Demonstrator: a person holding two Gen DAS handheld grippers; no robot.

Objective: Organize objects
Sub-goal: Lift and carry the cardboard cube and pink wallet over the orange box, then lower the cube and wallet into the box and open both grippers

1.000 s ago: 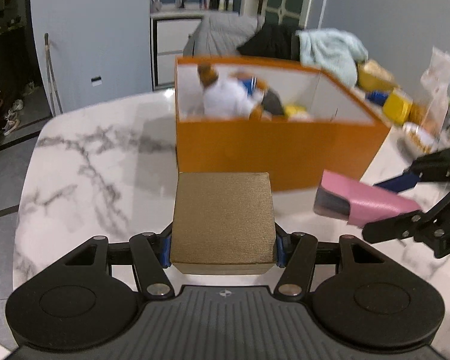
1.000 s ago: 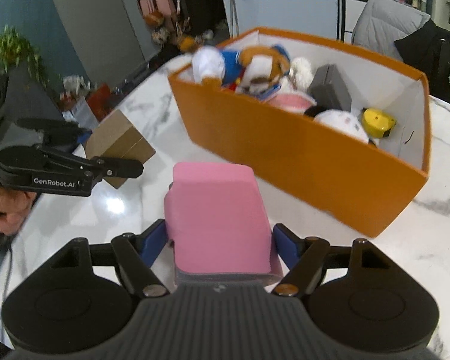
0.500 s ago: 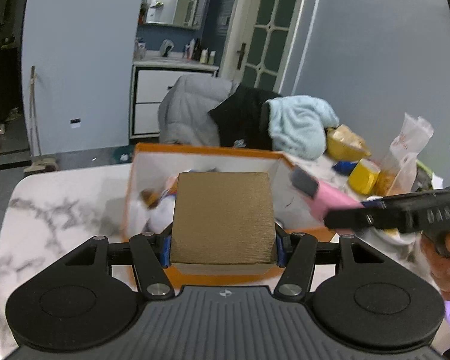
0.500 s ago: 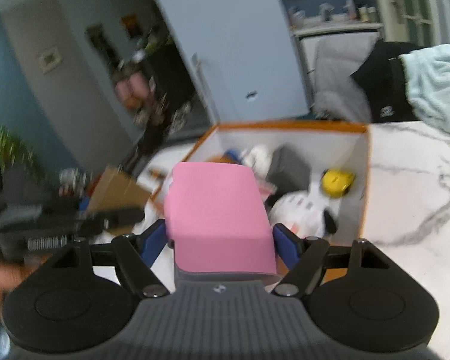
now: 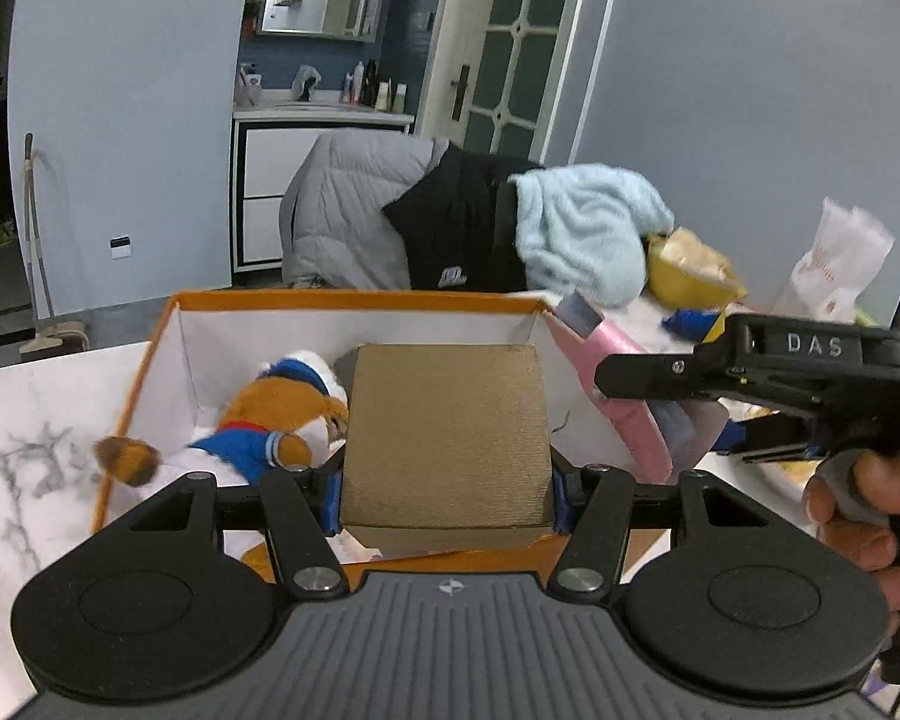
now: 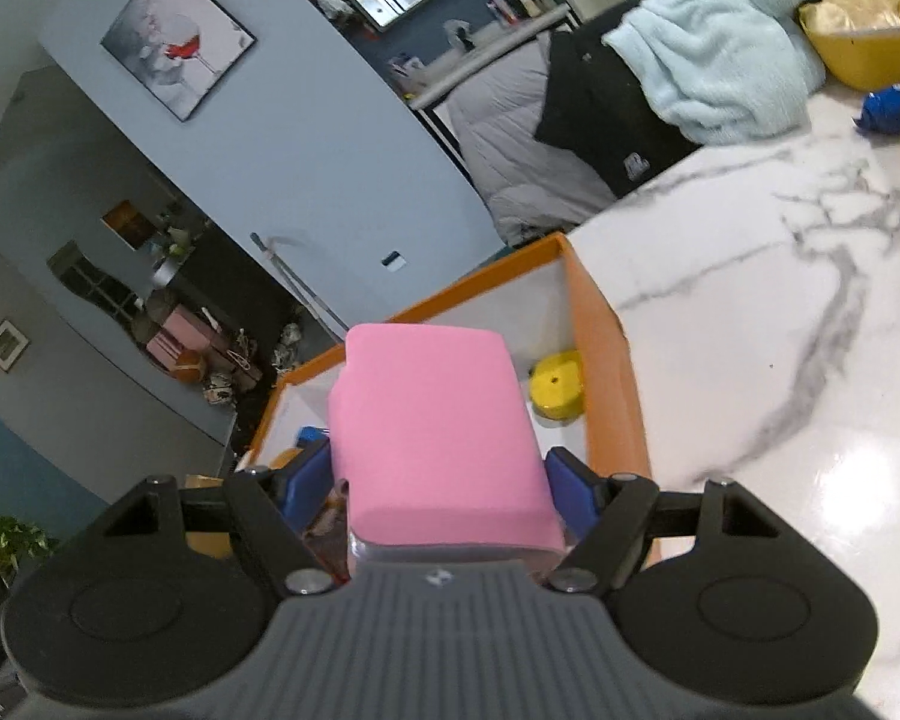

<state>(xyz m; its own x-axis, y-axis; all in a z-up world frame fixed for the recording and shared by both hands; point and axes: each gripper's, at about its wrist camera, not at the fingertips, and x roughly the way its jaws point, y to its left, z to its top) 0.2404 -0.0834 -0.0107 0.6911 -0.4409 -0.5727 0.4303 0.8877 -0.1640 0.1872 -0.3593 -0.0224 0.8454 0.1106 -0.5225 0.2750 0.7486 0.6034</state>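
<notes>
Both your grippers hold a box above the orange bin.

Your left gripper clamps the gold box over the orange bin, beside the plush toy; your right gripper clamps the pink box near the yellow toy.

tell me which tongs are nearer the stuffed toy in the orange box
Left. The left tongs, shut on the gold box, hang right beside the stuffed toy. The right tongs, holding the pink case, are at the box's far side.
</notes>
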